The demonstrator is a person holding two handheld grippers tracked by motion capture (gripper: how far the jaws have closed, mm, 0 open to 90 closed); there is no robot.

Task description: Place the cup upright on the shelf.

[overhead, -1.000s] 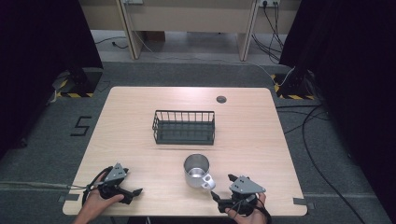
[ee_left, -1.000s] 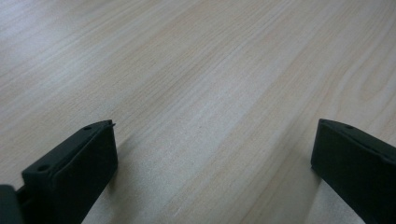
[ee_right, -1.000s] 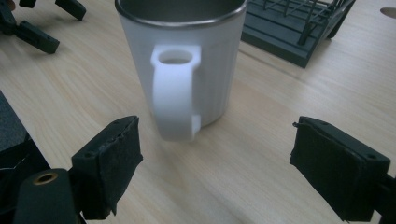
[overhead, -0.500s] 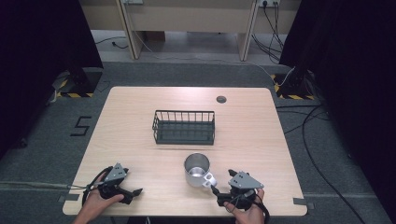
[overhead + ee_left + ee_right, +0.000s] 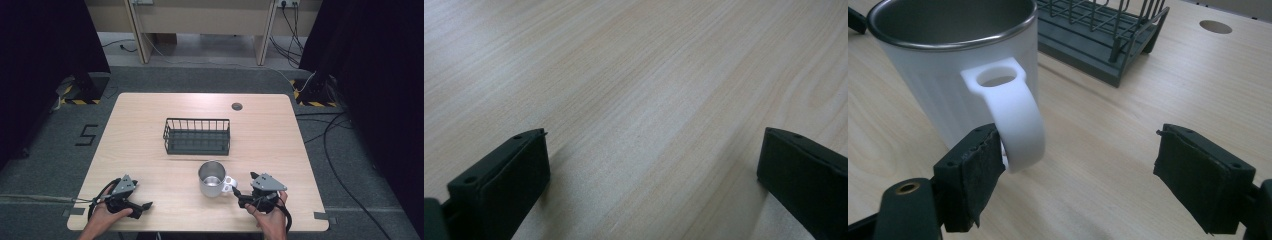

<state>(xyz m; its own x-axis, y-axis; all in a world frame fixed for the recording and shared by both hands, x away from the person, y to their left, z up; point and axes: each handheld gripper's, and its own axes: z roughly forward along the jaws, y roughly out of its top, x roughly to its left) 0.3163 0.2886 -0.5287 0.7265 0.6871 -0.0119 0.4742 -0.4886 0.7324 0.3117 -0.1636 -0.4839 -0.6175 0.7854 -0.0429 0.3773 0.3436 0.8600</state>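
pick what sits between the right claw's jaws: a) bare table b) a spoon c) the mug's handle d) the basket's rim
c, in the right gripper view the white handle of the mug lies against the inner face of one jaw of the right claw, with the other jaw standing well apart from it; the basket sits farther back on the table.
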